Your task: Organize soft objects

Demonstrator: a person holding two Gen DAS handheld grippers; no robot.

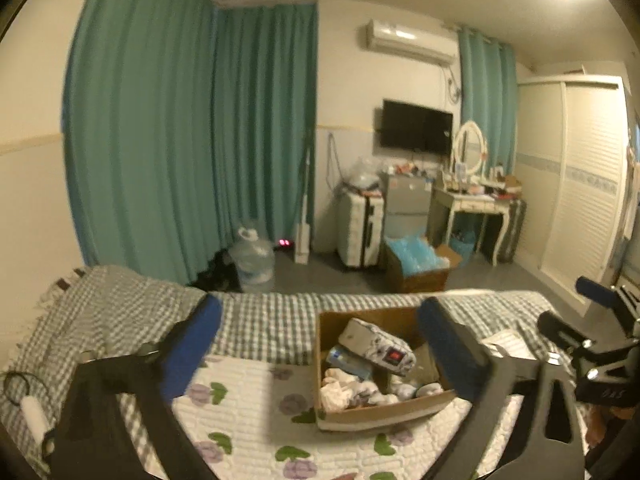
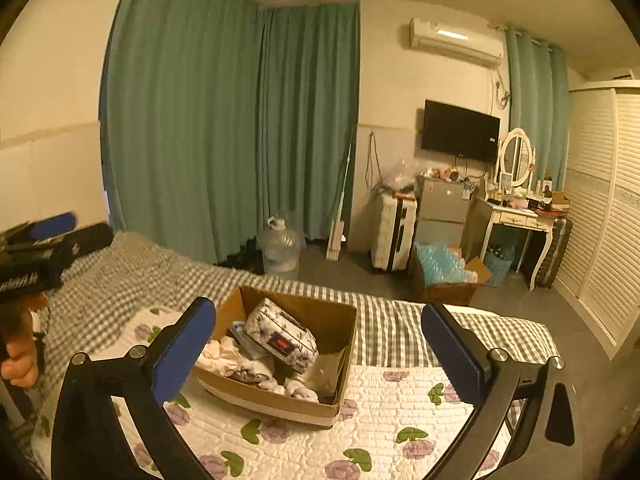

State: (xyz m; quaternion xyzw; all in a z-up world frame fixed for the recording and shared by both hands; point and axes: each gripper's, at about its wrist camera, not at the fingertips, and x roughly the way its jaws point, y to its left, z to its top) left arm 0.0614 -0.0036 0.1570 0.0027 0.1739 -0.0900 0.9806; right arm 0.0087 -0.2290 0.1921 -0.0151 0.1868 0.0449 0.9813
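An open cardboard box (image 1: 328,364) (image 2: 344,360) sits on the bed's white floral quilt (image 1: 248,412) (image 2: 380,420). It holds a floral-print pouch (image 1: 378,346) (image 2: 280,334) with a red label, white crumpled cloth (image 1: 344,390) (image 2: 224,358), rolled white socks (image 2: 300,391) and a blue packet (image 1: 346,358). My left gripper (image 1: 320,340) is open and empty, raised above the bed with the box between its blue fingers. My right gripper (image 2: 318,346) is open and empty, also framing the box. Each gripper shows at the edge of the other's view (image 1: 592,312) (image 2: 52,236).
A grey checked blanket (image 1: 120,304) (image 2: 132,276) covers the far part of the bed. Beyond the bed stand a water jug (image 1: 254,258), a suitcase (image 1: 360,232), a floor box with blue plastic (image 1: 420,264), a dressing table (image 2: 516,220) and a wardrobe (image 2: 604,208).
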